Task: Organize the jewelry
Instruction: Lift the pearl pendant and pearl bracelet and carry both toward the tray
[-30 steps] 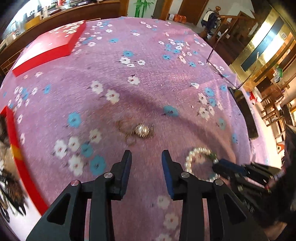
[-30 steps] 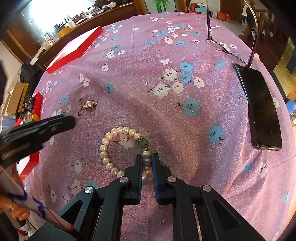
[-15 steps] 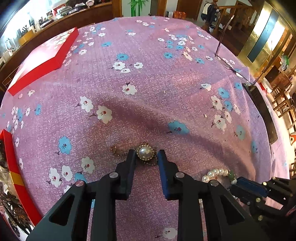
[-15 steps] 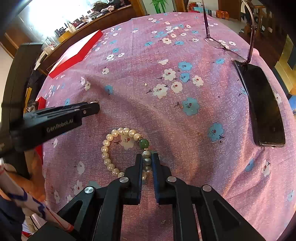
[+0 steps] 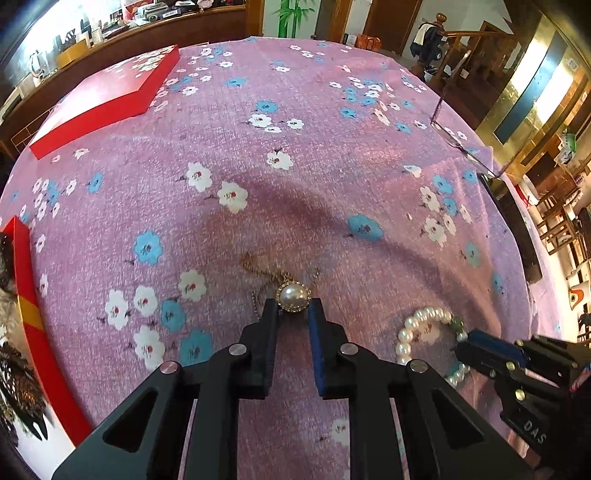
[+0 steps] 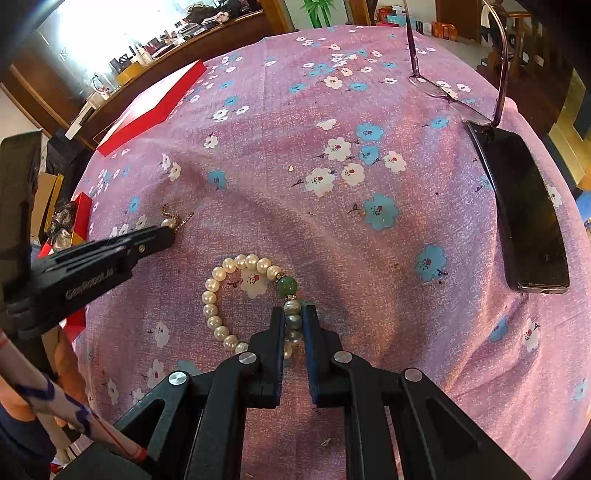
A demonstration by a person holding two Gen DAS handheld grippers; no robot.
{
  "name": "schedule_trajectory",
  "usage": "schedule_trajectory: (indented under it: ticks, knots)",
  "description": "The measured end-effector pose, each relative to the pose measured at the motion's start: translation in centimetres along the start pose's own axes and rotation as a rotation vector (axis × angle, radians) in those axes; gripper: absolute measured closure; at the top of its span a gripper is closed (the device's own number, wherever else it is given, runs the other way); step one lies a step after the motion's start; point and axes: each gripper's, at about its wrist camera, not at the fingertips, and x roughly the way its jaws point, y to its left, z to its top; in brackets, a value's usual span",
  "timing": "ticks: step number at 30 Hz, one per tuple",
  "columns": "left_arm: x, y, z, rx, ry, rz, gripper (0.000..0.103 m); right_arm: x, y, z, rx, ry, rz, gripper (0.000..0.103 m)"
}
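While the pendant (image 5: 293, 297) is lying mid-cloth (image 5: 295, 155) with its chain trailing away from the tool, the left gripper (image 5: 293, 308) is bracketing it, jaws narrow, and the right gripper (image 6: 293, 314) is pinching the bracelet (image 6: 225, 291) nearer the phone (image 6: 524, 214) edge.

bright daylight blows out the window (image 6: 107, 33) at upper left; soft curved shadows cross the tablecloth (image 5: 314, 155); both fisheye views bend and darken at their edges, focus sharp.

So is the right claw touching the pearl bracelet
Touching. The right wrist view shows the right claw closed on the pearl bracelet, with beads pinched between both fingers.
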Motion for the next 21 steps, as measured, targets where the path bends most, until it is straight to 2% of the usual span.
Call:
schedule_trajectory:
  ticks: [13, 16, 21]
  knots:
    - [-3.4, -0.9, -3.6, 0.029, -0.023, 0.002, 0.088, 0.1, 0.5, 0.1, -0.014, 0.004, -0.018, 0.093]
    - [-4.3, -0.9, -4.5, 0.033, -0.031, 0.002, 0.088, -0.2, 0.3, -0.1, 0.024, 0.02, 0.009, 0.093]
    - [-5.6, -0.1, -5.9, 0.019, -0.04, 0.0, 0.088, -1.6, 1.4, -1.2, 0.013, 0.007, 0.035, 0.093]
